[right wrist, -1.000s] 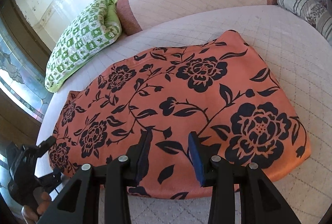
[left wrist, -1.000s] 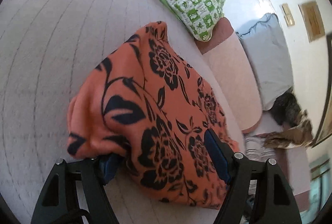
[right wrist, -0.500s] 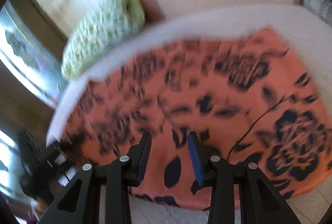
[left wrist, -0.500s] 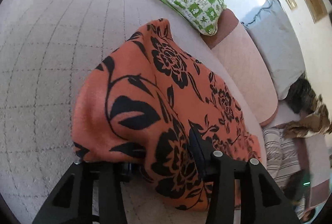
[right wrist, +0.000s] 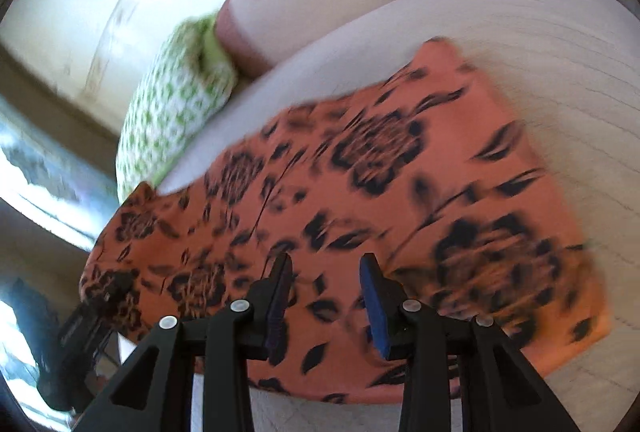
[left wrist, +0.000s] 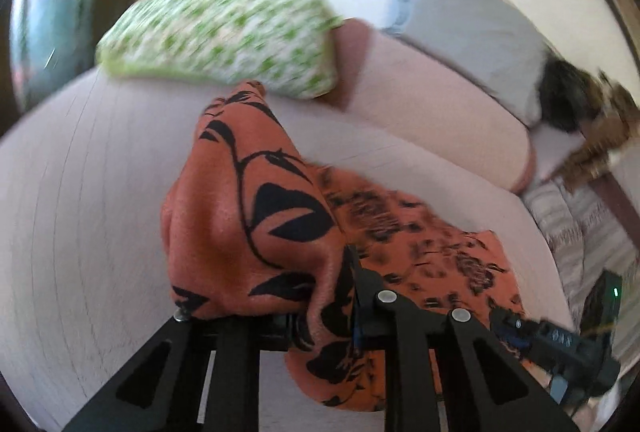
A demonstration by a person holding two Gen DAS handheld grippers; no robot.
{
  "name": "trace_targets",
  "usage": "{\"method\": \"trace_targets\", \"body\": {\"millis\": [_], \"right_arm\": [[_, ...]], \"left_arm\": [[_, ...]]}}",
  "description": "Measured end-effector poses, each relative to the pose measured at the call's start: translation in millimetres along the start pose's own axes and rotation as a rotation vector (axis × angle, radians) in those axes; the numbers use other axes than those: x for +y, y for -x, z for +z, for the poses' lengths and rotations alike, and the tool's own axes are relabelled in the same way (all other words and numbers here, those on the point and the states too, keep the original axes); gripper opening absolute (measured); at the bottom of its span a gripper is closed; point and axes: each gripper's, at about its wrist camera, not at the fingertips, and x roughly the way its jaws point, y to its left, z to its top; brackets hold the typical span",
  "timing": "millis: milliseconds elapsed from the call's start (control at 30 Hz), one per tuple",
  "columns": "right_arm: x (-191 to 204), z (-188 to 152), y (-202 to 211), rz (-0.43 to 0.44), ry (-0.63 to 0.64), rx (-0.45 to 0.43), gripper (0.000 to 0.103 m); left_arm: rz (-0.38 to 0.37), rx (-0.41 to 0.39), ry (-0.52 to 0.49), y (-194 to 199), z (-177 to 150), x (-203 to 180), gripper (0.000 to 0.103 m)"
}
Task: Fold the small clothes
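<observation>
Orange floral garment (right wrist: 360, 216) spread on the pale quilted bed (right wrist: 540, 44), green patterned pillow (right wrist: 176, 108) at ten o'clock of it. Left claw (left wrist: 320, 316) clamped on a bunched fold of the cloth, raised off the bed at the garment's nine o'clock end. Right claw (right wrist: 324, 296) parted over the six o'clock hem, gripping nothing. Likely risks: thin pinch slipping free mid-fold, or one-sided lift dragging and skewing the whole piece, leaving a crooked crease.
</observation>
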Motion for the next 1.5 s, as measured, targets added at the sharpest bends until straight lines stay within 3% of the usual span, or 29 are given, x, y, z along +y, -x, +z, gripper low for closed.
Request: {"method": "trace_targets", "body": {"millis": [100, 233, 300, 367, 467, 533, 600, 667, 700, 800, 867, 933, 1067, 1233, 1367, 1433, 1467, 1500], "right_arm": [[-22.4, 12.0, 19.6, 0.028, -0.074, -0.055, 0.039], [-56.2, 27.2, 35.0, 0.269, -0.223, -0.053, 0.041], [-71.7, 32.4, 36.8, 0.341, -0.285, -0.045, 0.041], [-92.5, 36.6, 43.8, 0.351, -0.360, -0.083, 0.043], [-116.5, 41.8, 51.7, 0.349, -0.431, -0.119, 0.044], [-127.7, 43.2, 52.2, 0.367, -0.469, -0.118, 0.044], [-134.1, 45.6, 50.9, 0.395, -0.490, -0.096, 0.050], [-135.0, 47.3, 48.8, 0.422, -0.493, -0.069, 0.059], [-135.4, 47.3, 49.7, 0.428, -0.488, -0.060, 0.062], [-124.4, 49.9, 48.6, 0.442, -0.454, -0.037, 0.062], [-113.7, 51.9, 39.2, 0.431, -0.437, -0.017, 0.065], [-107.6, 53.5, 33.5, 0.389, -0.415, -0.004, 0.066], [-104.9, 56.8, 20.4, 0.339, -0.399, 0.011, 0.066], [-92.5, 60.8, 1.5, 0.273, -0.378, 0.040, 0.067], [-72.4, 61.8, -7.8, 0.191, -0.312, 0.032, 0.070], [-59.2, 61.2, -11.1, 0.106, -0.228, 0.010, 0.063], [-53.3, 60.6, -12.0, 0.067, -0.190, 0.003, 0.034], [-47.6, 60.1, -15.2, 0.027, -0.144, 0.011, 0.020]], "left_arm": [[-0.024, -0.010, -0.118, 1.8, 5.0, -47.3, 0.020], [-0.071, 0.010, -0.268, -7.3, -6.6, -111.4, 0.020], [-0.099, 0.037, -0.318, -18.0, -18.6, -135.8, 0.020], [-0.122, 0.083, -0.371, -35.0, -36.8, -163.3, 0.020], [-0.126, 0.215, -0.453, -76.1, -72.2, -194.0, 0.020], [-0.067, 0.266, -0.504, -93.5, -91.5, -203.3, 0.021], [-0.075, 0.227, -0.540, -87.1, -95.6, -206.9, 0.025], [-0.136, 0.253, -0.534, -79.2, -88.4, -205.2, 0.038], [-0.177, 0.268, -0.521, -73.6, -83.5, -202.3, 0.038], [-0.260, 0.229, -0.522, -44.2, -71.9, -188.4, 0.046], [-0.277, 0.176, -0.526, -24.8, -72.8, -175.1, 0.053], [-0.276, 0.148, -0.506, -16.9, -66.6, -156.9, 0.053], [-0.187, 0.099, -0.452, -24.3, -49.7, -120.1, 0.053], [-0.099, 0.141, -0.363, -63.9, -39.1, -92.4, 0.053], [-0.109, 0.161, -0.346, -79.6, -54.7, -80.9, 0.058], [-0.135, 0.184, -0.318, -79.6, -52.3, -78.0, 0.059], [-0.154, 0.192, -0.312, -80.2, -49.8, -78.0, 0.061], [-0.165, 0.197, -0.317, -82.4, -49.0, -78.8, 0.061]]}}
